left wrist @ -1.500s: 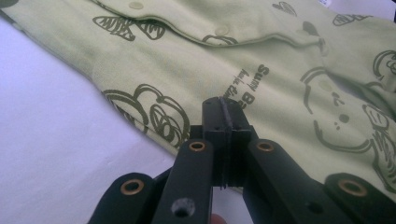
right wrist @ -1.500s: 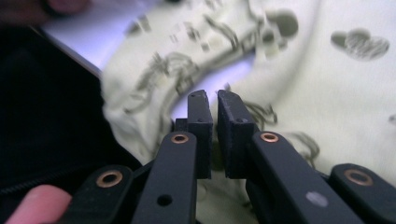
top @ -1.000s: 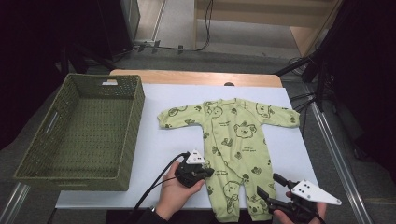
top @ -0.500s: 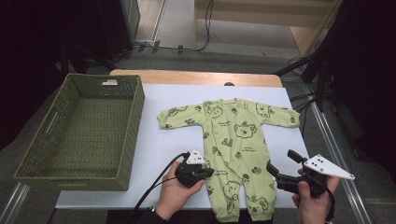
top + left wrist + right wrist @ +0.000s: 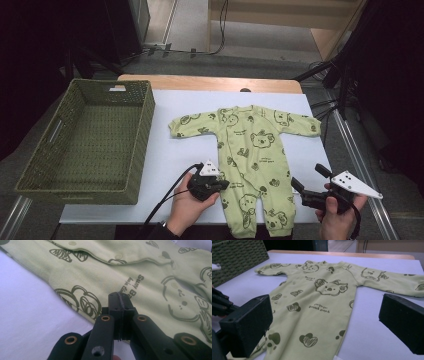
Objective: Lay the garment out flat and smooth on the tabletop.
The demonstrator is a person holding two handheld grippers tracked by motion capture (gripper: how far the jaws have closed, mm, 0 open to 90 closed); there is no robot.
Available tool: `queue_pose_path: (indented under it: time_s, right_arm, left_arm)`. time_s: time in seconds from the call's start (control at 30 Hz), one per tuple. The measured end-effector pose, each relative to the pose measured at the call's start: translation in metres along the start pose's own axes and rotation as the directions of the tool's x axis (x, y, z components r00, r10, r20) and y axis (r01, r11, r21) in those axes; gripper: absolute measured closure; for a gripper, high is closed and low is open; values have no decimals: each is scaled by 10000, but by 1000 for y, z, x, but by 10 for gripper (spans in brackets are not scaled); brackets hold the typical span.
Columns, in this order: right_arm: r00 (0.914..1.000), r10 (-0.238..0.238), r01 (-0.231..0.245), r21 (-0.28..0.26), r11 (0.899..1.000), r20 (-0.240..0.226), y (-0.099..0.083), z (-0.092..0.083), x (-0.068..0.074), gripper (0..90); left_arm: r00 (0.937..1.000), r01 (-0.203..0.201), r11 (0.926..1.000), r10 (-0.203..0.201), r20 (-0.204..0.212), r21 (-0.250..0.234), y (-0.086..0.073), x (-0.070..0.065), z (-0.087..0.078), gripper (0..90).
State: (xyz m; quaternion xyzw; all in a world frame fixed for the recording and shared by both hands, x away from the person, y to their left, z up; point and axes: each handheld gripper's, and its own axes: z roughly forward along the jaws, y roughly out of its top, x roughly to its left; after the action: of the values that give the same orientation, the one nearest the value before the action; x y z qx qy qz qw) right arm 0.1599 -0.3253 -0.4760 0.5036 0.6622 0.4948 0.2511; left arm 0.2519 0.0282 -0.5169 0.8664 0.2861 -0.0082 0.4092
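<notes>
High view: romper (image 5: 250, 165) lying flat, unfolded; left gripper (image 5: 221, 184) pinching its edge, right gripper (image 5: 306, 178) gaping empty, jaws just opening; basket (image 5: 85, 135) waiting.

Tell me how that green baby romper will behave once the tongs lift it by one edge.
The romper lies flat with soft creases, thin printed fabric, so it will probably hang limp and fold on itself. It looks light, so a pinch at the leg edge, where the left tongs sit shut, should carry it. Pushed, it would likely bunch on the white table cover rather than slide.
</notes>
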Motion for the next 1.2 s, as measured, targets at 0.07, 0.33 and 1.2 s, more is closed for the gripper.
queue_pose_path:
  time_s: [0.07, 0.33, 1.2]
  right_arm:
    - [9999, -108, 108, -12, 9999, -67, -4, 0, 0, 0]
    - [10000, -36, 36, 33, 10000, -52, -14, -2, -3, 0]
    - [9998, 28, -29, -69, 10000, -173, -19, -4, -10, 0]
  left_arm:
    - [9997, -184, 9998, 184, -164, -10, 0, -3, 0, 895]
    - [9998, -165, 9961, 175, 109, -865, 3, 1, -12, 700]
    - [9994, -181, 9783, 117, -324, -2065, 39, 31, -56, 11]
